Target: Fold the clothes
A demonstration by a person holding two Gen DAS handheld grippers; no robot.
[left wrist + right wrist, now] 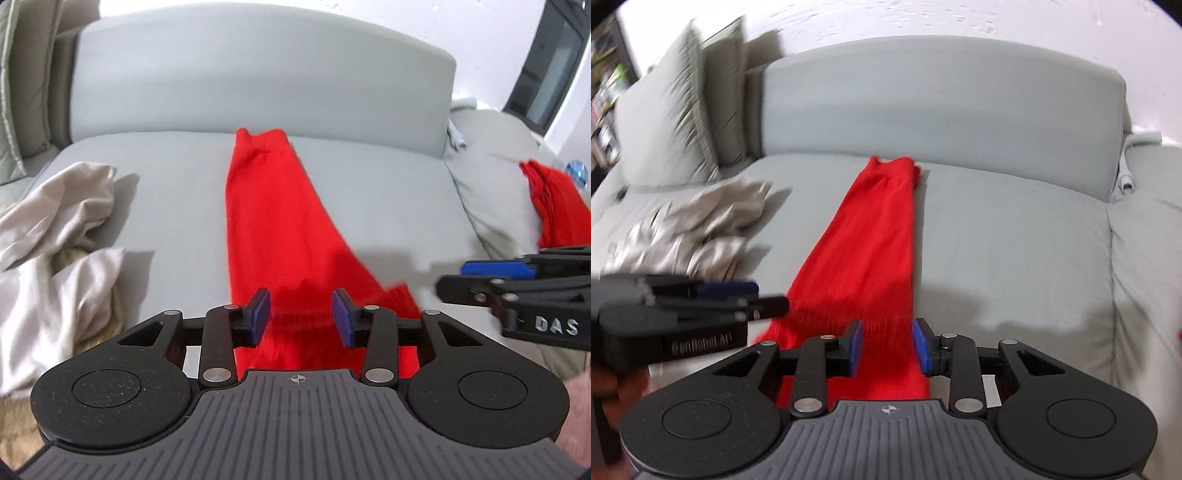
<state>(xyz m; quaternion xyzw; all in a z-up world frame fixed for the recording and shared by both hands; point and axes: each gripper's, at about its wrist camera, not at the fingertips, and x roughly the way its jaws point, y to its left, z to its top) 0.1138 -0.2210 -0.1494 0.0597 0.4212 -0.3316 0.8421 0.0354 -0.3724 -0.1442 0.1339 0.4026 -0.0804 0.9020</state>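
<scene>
- A red garment [269, 221] lies in a long narrow strip down the middle of a grey sofa seat [170, 206], apparently laid out for its next fold.
- The left gripper [301, 314] hangs over the near end, tongs wide and empty.
- The right gripper [886, 341] does likewise alongside, suggesting both will take that end together.
- A crumpled pale cloth [55, 229] waits to the left.
</scene>
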